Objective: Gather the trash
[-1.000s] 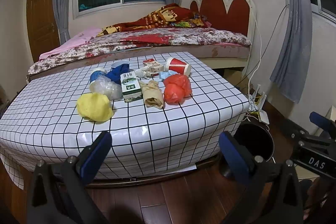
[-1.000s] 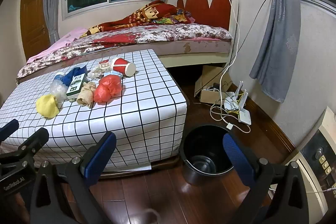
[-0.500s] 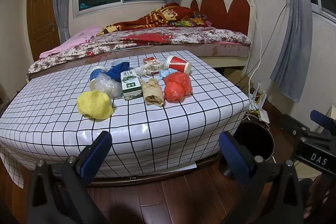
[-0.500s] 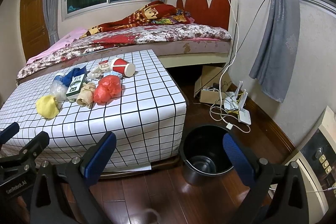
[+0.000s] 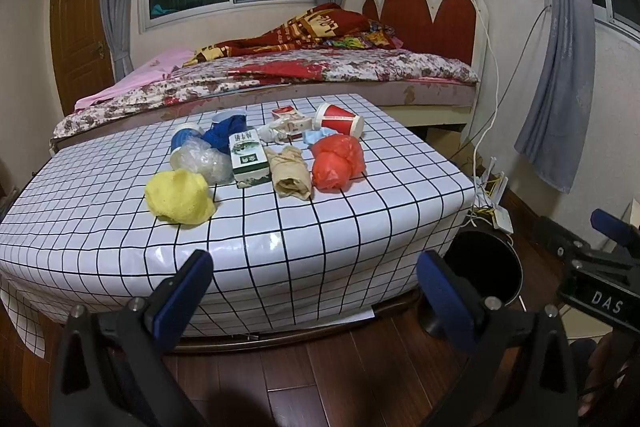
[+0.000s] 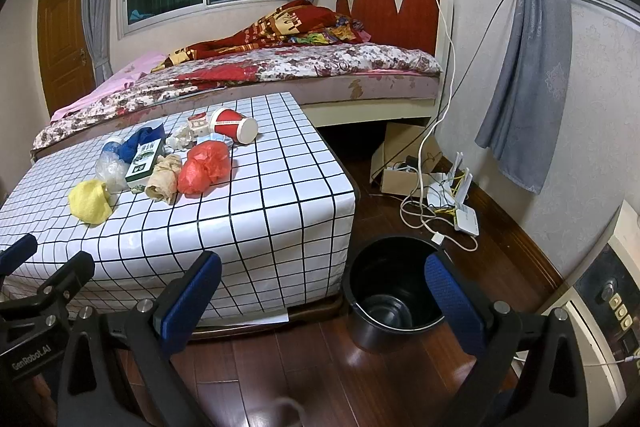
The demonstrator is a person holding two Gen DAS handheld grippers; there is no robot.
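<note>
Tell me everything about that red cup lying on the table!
The red paper cup lies on its side near the far edge of the checked tablecloth. Its body is red with a small white mark, and its rim and inside look white. In the right wrist view the open mouth points right, toward the table's edge, and it looks empty. A crumpled light blue mask lies against its near side, and a small red-and-white box sits just left of it. Neither gripper touches it.

Both wrist cams low, facing table (image 5: pixel 280 247), well back.
</note>
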